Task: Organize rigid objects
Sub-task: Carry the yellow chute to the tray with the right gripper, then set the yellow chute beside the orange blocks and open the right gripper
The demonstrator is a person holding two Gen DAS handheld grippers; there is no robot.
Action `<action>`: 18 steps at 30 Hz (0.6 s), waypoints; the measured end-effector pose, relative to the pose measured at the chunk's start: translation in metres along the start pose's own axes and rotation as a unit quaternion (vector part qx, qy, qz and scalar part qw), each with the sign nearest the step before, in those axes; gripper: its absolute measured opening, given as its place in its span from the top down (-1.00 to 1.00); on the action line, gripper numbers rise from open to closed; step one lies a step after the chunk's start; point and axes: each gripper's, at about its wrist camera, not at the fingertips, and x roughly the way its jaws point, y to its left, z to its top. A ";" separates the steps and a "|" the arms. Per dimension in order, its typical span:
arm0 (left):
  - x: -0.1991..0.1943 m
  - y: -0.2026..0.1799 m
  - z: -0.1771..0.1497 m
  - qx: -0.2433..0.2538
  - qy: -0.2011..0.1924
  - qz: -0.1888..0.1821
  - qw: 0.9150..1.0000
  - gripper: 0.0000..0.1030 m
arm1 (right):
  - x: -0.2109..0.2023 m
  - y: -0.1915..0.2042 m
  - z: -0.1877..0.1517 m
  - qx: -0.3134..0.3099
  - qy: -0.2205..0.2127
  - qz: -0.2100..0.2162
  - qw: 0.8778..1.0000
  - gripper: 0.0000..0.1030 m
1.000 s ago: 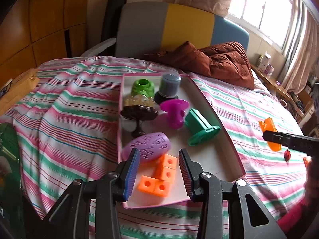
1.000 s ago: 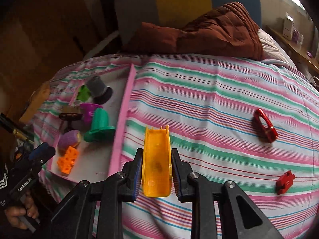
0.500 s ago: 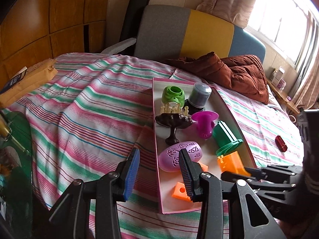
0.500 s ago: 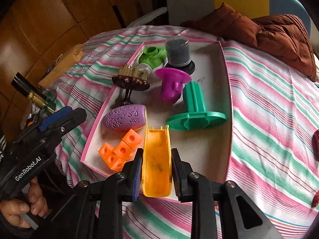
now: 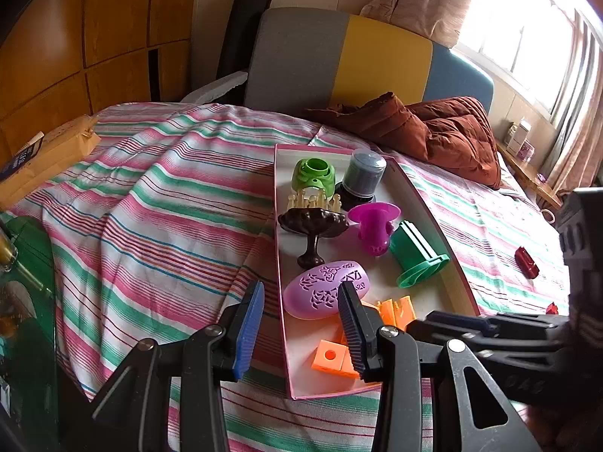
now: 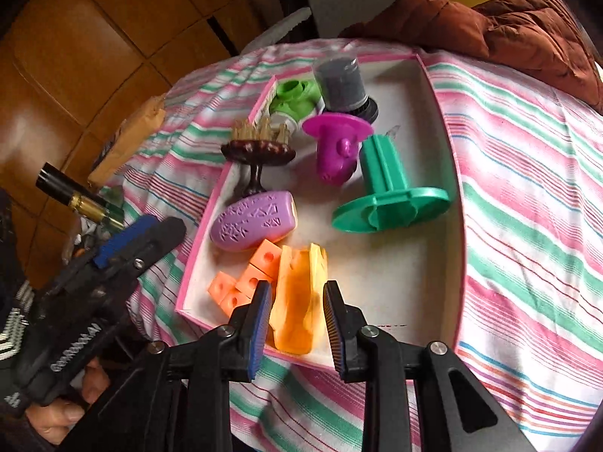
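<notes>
Right tongs (image 6: 297,324), lower centre, have just been opening; jaws now slack beside the orange chute piece (image 6: 299,297), resting in the pink tray (image 6: 450,173) by the orange cubes (image 6: 248,278). Looks light, stiff, smooth; grip its flat sides. Left tongs (image 5: 299,324) gape empty.

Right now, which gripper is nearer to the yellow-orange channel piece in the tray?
Right. The right gripper has its jaws on either side of the yellow-orange channel piece, just opened off it. The left gripper hangs apart, over the tray's left edge near the purple egg.
</notes>
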 end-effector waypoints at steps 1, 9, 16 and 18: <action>-0.001 -0.002 0.000 0.002 0.000 -0.001 1.000 0.19 | -0.006 -0.002 0.000 0.001 -0.008 0.001 1.000 0.46; -0.008 -0.024 -0.001 0.033 -0.007 -0.010 0.999 0.19 | -0.067 -0.037 0.004 0.027 -0.078 -0.043 0.996 0.46; -0.011 -0.052 -0.002 0.066 -0.007 -0.027 0.997 0.19 | -0.116 -0.100 0.007 0.079 -0.110 -0.106 0.985 0.44; -0.011 -0.061 -0.003 0.077 -0.007 -0.032 0.996 0.19 | -0.127 -0.119 0.007 0.095 -0.120 -0.131 0.979 0.41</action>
